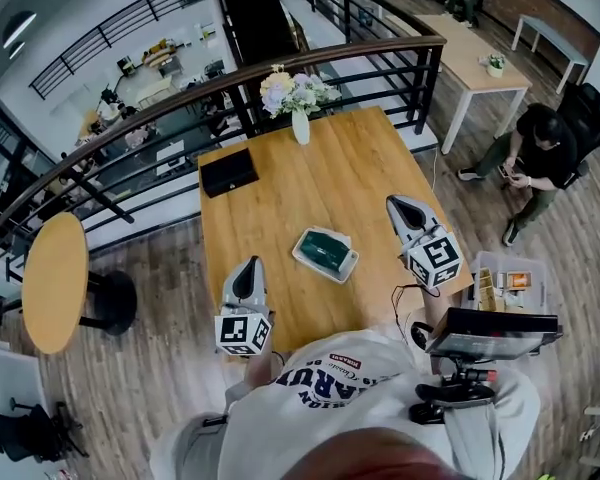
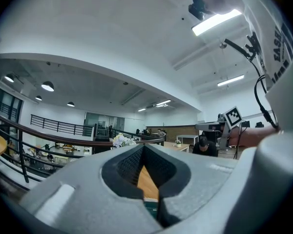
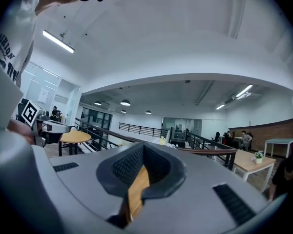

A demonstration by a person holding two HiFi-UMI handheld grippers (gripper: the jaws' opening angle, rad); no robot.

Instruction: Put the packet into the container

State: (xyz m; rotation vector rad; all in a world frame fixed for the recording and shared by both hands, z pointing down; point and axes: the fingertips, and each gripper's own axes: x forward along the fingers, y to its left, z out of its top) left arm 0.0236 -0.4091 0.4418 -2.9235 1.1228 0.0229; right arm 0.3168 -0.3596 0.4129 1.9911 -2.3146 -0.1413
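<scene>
The green packet [image 1: 323,249] already lies in the shallow white container [image 1: 351,262] in the middle of the counter [image 1: 270,208], so I judge the job done or nearly so. My left gripper [image 1: 248,263] and right gripper [image 1: 393,201] are both closed with nothing between the jaws. One is on each side of the container, clear of it. Nothing seems left but pulling away.

Left tool [image 1: 250,265] and right tool [image 1: 395,203] point level, jaws closed.
</scene>
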